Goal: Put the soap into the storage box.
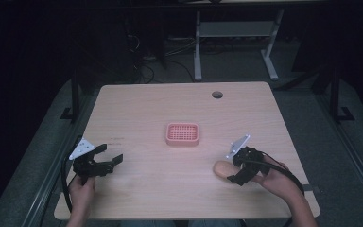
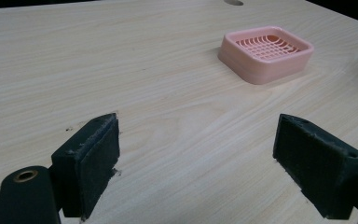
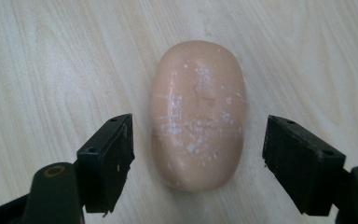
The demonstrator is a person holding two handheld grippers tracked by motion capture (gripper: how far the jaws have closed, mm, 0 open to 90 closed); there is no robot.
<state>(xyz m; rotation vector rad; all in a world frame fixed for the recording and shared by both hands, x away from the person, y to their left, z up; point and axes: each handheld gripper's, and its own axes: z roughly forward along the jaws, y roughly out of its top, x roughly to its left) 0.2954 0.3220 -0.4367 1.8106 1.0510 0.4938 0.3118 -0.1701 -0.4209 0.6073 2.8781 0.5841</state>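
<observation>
I am holding my right gripper [image 3: 198, 158] wide open astride the one soap bar [image 3: 197, 114] lying near the table's [image 1: 137, 109] right front; I judge squeezing evenly across its middle is best. One pink soap dish [image 1: 183, 134] is sitting mid-table, and my left gripper [image 2: 196, 161] is hovering open, empty

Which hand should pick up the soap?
The right one, most likely. Its tool is open with the soap lying between the jaws on the table. The left tool is open over bare wood, far from the soap, facing the pink soap dish.
</observation>
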